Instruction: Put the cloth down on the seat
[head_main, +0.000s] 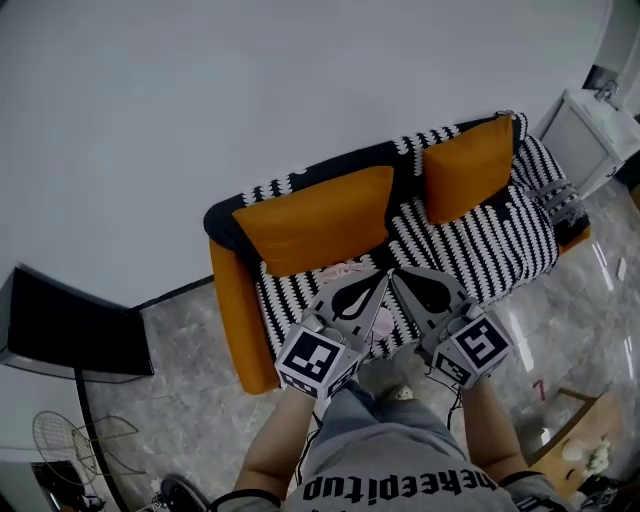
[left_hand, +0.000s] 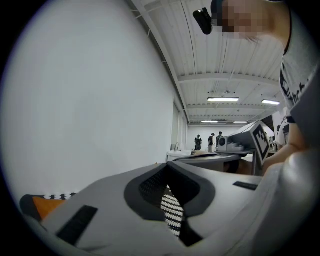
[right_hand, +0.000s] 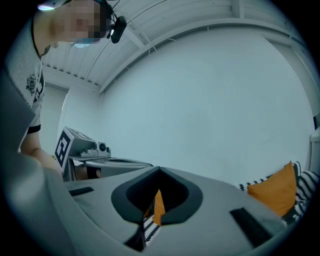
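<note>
Straight ahead of the person, at twelve o'clock in the head view, stands a sofa (head_main: 232, 322) with a black-and-white patterned cover (head_main: 500, 240) and two orange cushions (head_main: 315, 218) leaning against its back. A pale pink cloth (head_main: 343, 269) lies on the seat (head_main: 285, 300) just below the larger cushion, at about ten o'clock from the gripper tips and close to them. A second pale patch shows between the two grippers at six o'clock from the tips, and I cannot tell whether it belongs to the same cloth. The left gripper (head_main: 381, 276) and the right gripper (head_main: 397, 274) are held side by side over the front of the seat, their tips almost meeting and aimed level toward the cushions. Both pairs of jaws are closed with nothing in them. In the left gripper view the tips meet, and only the striped cover shows through the opening behind them. In the right gripper view the same opening shows a sliver of orange and stripes, no cloth. With the cloth resting on the seat and neither gripper holding it, the putting-down step looks done. What remains, as I judge it, is to draw both grippers back toward six o'clock, clear of the cloth so nothing drags it. If it needs spreading flatter, the jaws would first have to open.
</note>
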